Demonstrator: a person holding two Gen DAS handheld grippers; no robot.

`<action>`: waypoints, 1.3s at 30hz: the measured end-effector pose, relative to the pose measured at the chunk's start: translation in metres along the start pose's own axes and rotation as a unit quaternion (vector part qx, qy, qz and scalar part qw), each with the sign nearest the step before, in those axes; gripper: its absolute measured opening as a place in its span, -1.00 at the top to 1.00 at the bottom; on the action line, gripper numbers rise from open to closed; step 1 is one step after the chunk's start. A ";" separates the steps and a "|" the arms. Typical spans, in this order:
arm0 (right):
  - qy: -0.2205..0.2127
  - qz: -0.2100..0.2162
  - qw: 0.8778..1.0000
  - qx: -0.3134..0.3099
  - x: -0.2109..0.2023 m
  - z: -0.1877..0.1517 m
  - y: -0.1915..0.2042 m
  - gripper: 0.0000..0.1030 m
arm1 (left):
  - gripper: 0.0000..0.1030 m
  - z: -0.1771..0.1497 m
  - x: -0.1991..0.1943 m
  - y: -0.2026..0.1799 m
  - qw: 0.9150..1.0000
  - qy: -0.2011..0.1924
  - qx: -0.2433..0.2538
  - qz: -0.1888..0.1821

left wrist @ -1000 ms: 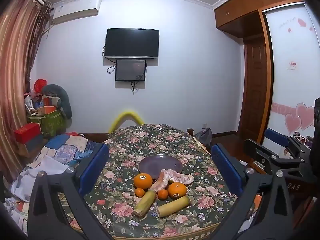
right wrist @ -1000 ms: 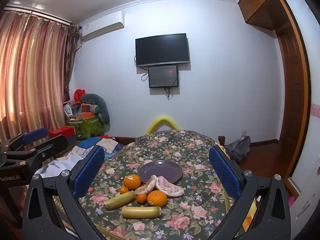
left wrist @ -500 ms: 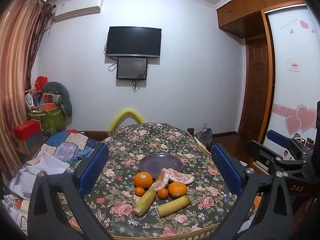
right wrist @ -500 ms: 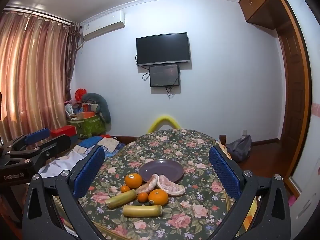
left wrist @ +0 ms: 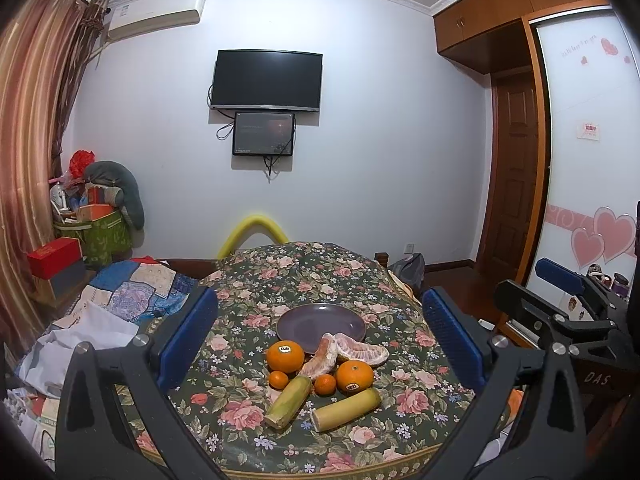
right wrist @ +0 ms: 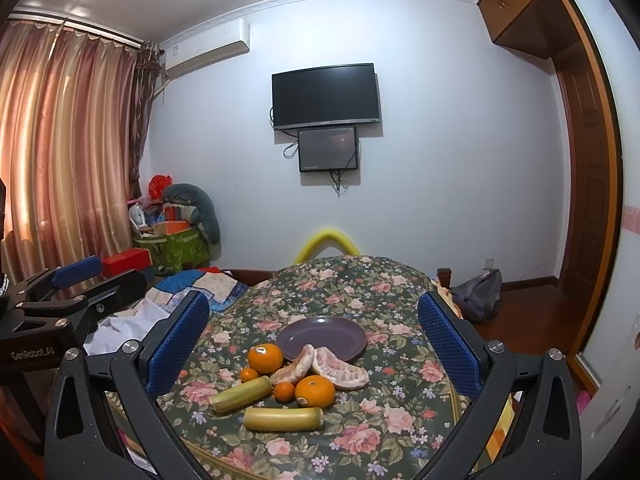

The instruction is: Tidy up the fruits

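Observation:
An empty purple plate (left wrist: 321,322) (right wrist: 322,337) sits mid-table on the floral cloth. In front of it lie two large oranges (left wrist: 285,356) (left wrist: 354,376), two small mandarins (left wrist: 278,379) (left wrist: 325,384), two peeled pomelo wedges (left wrist: 362,352) (left wrist: 320,358) and two yellow-green cane pieces (left wrist: 289,401) (left wrist: 346,409). The right wrist view shows the same group, with one orange (right wrist: 315,390) and one cane piece (right wrist: 283,418) nearest. My left gripper (left wrist: 320,344) is open, held above and short of the fruit. Level with it, my right gripper (right wrist: 314,354) is also open and holds nothing.
The round table (left wrist: 248,436) has a floral cloth and a near edge just below the fruit. A bed with quilts (left wrist: 120,292) lies left. A yellow foam arc (left wrist: 253,232) rises behind the table. A grey bag (right wrist: 478,294) and a wooden door (left wrist: 512,184) are on the right.
Both views have drifted slightly, with the room sitting a little lower in the left wrist view. The fruit and plate have not moved. Both grippers stay open.

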State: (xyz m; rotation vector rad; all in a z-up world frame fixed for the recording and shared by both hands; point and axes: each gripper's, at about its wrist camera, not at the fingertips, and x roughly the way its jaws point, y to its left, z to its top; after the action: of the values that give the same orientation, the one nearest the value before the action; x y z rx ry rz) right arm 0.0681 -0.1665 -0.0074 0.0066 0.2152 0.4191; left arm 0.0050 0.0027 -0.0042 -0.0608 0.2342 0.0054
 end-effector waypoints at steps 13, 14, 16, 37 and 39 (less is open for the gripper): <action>-0.003 -0.002 1.000 0.005 -0.003 0.002 -0.002 -1.00 | -1.00 -0.001 0.003 -0.003 1.000 0.003 0.004 -0.001; -0.003 -0.003 1.000 0.005 -0.003 0.003 -0.002 -1.00 | -1.00 -0.001 0.004 -0.003 1.000 0.003 0.004 -0.002; -0.003 -0.003 1.000 0.005 -0.003 0.003 -0.002 -1.00 | -1.00 -0.002 0.004 -0.003 1.000 0.003 0.004 -0.001; -0.002 -0.003 1.000 0.007 -0.004 0.004 -0.004 -1.00 | -1.00 -0.001 0.005 -0.007 1.000 0.003 0.009 -0.001; -0.002 -0.003 1.000 0.007 -0.004 0.004 -0.004 -1.00 | -1.00 -0.001 0.005 -0.007 1.000 0.003 0.009 -0.001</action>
State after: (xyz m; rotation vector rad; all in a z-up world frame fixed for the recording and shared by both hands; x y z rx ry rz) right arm 0.0667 -0.1718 -0.0026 0.0202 0.2143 0.4119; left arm 0.0100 -0.0046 -0.0062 -0.0440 0.2392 0.0010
